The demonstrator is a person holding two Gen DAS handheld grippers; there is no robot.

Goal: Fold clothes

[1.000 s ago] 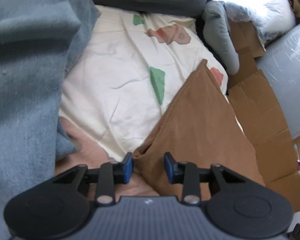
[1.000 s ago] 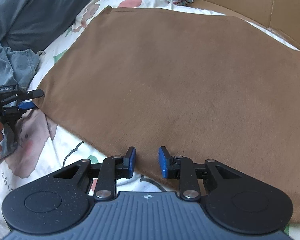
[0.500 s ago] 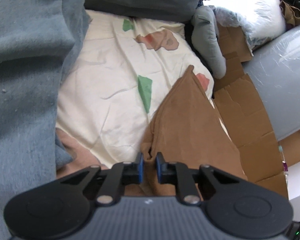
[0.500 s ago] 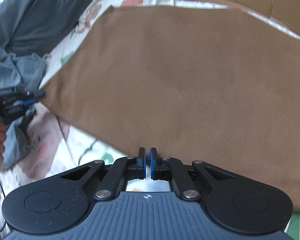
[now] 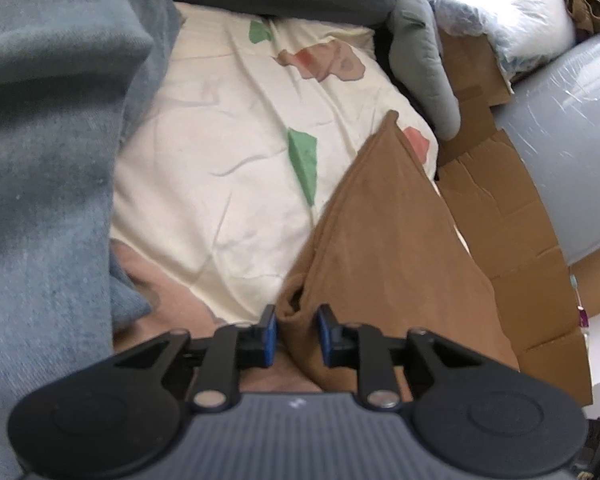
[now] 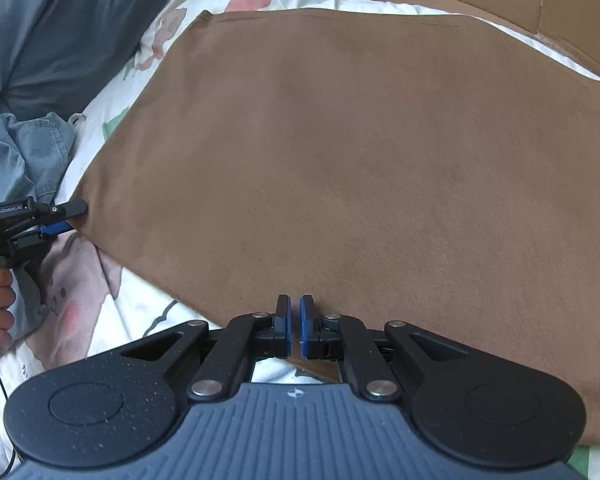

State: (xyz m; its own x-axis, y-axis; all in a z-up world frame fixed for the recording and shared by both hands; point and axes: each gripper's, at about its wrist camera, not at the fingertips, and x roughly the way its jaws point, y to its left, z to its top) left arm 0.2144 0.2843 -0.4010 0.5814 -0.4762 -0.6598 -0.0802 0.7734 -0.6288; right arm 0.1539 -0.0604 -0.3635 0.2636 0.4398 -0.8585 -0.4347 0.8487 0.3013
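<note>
Brown cloth point(image 6: 380, 168) lying flat on bed sheet point(image 5: 228, 152). Right gripper point(image 6: 294, 330) pinching near hem at 6 o'clock. Left gripper point(image 5: 296, 334) straddling bunched corner, fingers spread. Looking soft, light, limp; sagging likely, so hold corners.

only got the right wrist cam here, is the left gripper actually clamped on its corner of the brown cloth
observer: No. The left gripper has its jaws apart; the brown cloth corner sits between them, unpinched.
operator: is that corner a single layer
observer: It looks doubled over, with a small fold gaping open at the tip.
operator: what's off the bed beyond it
observer: A grey plastic-wrapped roll lies past the cardboard.
</note>
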